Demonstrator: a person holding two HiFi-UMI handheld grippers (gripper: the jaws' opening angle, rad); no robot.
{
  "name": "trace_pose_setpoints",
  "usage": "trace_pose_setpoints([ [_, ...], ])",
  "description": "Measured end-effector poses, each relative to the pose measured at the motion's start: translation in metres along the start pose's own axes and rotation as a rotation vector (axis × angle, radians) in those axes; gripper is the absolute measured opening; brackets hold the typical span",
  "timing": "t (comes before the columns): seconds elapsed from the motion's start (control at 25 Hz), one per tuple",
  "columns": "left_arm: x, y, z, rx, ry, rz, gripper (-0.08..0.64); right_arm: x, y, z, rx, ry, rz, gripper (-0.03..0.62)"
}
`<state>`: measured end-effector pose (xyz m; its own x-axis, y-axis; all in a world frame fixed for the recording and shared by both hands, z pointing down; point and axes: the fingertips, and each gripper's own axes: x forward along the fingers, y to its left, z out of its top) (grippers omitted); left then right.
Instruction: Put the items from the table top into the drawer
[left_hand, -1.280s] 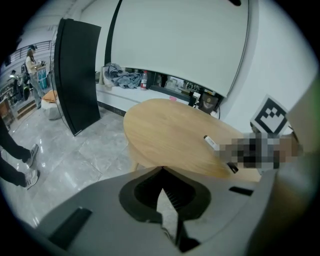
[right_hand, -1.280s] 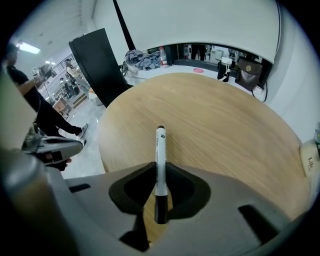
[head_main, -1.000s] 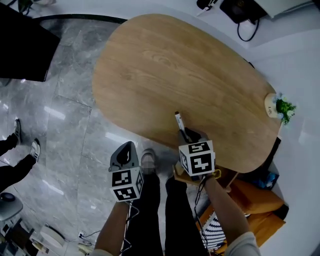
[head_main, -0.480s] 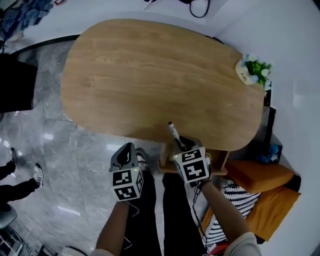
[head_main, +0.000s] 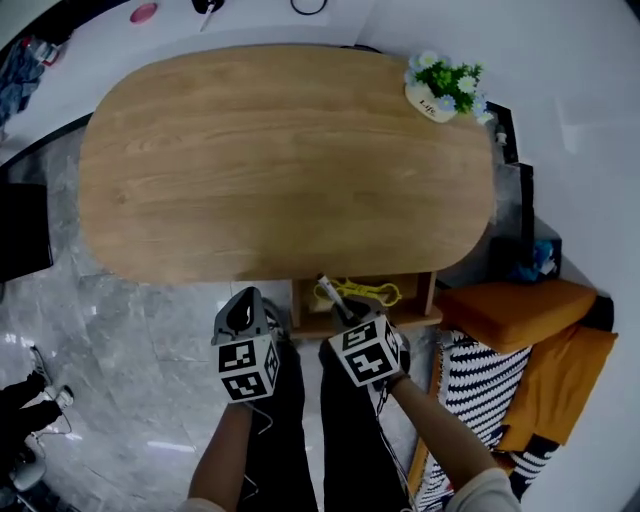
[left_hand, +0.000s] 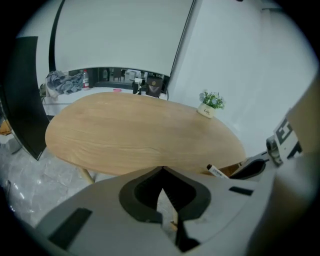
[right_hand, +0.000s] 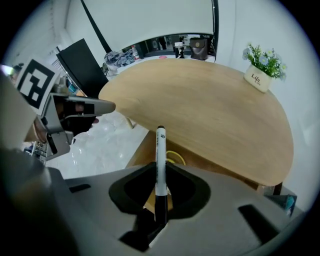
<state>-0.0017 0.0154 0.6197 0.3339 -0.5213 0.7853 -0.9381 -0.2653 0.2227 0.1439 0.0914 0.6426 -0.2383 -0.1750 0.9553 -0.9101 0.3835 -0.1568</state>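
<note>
My right gripper (head_main: 343, 312) is shut on a black-and-white marker (head_main: 330, 293), which sticks out forward past the jaws (right_hand: 160, 150). It hovers over the front of an open wooden drawer (head_main: 418, 318) under the near edge of the oval wooden table (head_main: 280, 160). A yellow item (head_main: 362, 291) lies in the drawer. My left gripper (head_main: 243, 308) hangs left of the drawer over the floor, its jaws shut with nothing between them (left_hand: 162, 169). The left gripper view catches the marker's tip (left_hand: 216, 171) at the right.
A small potted plant (head_main: 441, 86) stands at the table's far right end. An orange cushion (head_main: 520, 310) and striped fabric (head_main: 470, 385) lie right of the drawer. Grey marble floor (head_main: 120, 350) spreads to the left. Another person's feet (head_main: 30, 395) show at the lower left.
Both grippers have drawn back from the table's near edge. The marker has gone from above the table top to above the open drawer, which has come into view.
</note>
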Motion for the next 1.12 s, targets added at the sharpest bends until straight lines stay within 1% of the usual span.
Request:
trace_pose_setpoints([
  [0.16,0.008,-0.011,-0.004,0.019,0.011,0.000,0.003,0.001,-0.008,-0.017,-0.009,0.015,0.006,0.060],
  [0.28,0.010,-0.017,-0.008,0.017,0.010,0.014,0.003,0.001,-0.013,-0.028,-0.045,0.025,0.014,0.060],
  [0.64,0.010,-0.032,-0.024,-0.059,-0.012,0.079,0.003,0.003,-0.027,-0.049,-0.190,0.071,0.060,0.060],
  [0.84,0.006,-0.045,-0.036,-0.102,-0.019,0.104,0.003,-0.003,-0.040,-0.056,-0.295,0.072,0.067,0.060],
  [0.96,0.004,-0.054,-0.041,-0.120,-0.024,0.113,0.003,-0.007,-0.051,-0.058,-0.320,0.057,0.060,0.063],
  [1.0,0.004,-0.057,-0.042,-0.124,-0.025,0.114,0.003,-0.008,-0.055,-0.057,-0.322,0.047,0.055,0.082],
  [1.04,0.003,-0.060,-0.042,-0.127,-0.026,0.116,0.003,-0.008,-0.058,-0.057,-0.321,0.040,0.051,0.119],
  [1.12,0.002,-0.065,-0.042,-0.128,-0.027,0.117,0.003,-0.010,-0.063,-0.057,-0.312,0.030,0.046,0.124],
])
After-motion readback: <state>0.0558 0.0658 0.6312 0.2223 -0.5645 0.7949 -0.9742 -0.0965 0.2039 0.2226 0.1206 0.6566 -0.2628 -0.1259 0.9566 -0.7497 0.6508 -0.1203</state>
